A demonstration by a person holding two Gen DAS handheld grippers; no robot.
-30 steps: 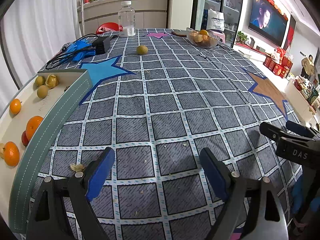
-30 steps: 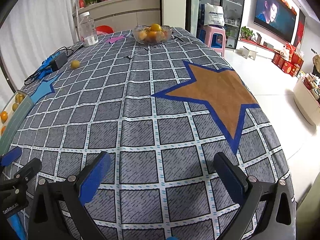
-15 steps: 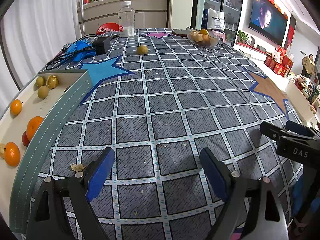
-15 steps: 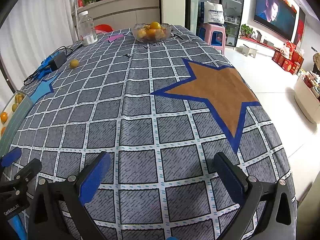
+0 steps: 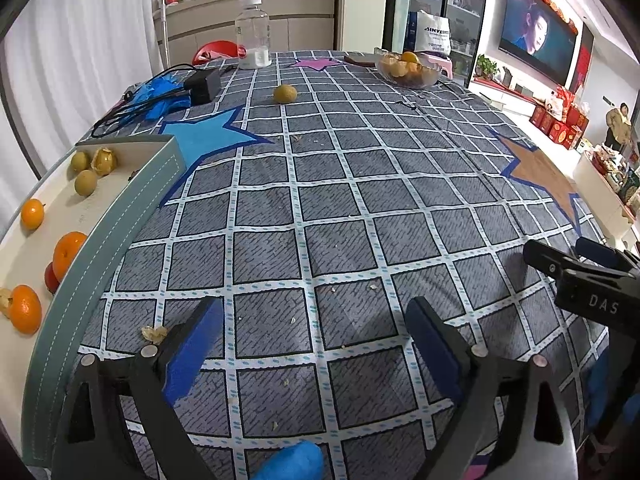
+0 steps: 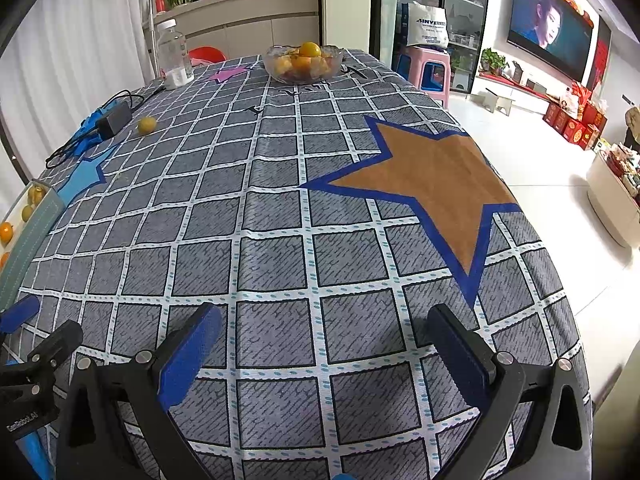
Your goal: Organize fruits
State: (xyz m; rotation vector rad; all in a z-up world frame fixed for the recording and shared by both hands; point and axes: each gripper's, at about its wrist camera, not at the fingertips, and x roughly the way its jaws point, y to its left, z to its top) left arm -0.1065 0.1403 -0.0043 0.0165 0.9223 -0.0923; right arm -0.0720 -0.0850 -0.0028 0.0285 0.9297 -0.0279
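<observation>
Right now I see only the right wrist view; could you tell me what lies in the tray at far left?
Observer: The tray holds three oranges, two greenish fruits and a husked one.
Operator: Anything hidden among them?
Observer: A red fruit sits tucked behind the middle orange.
Operator: And the left gripper?
Observer: The left gripper is open and empty, its jaws having just been opening; a husk lies by its left finger.
</observation>
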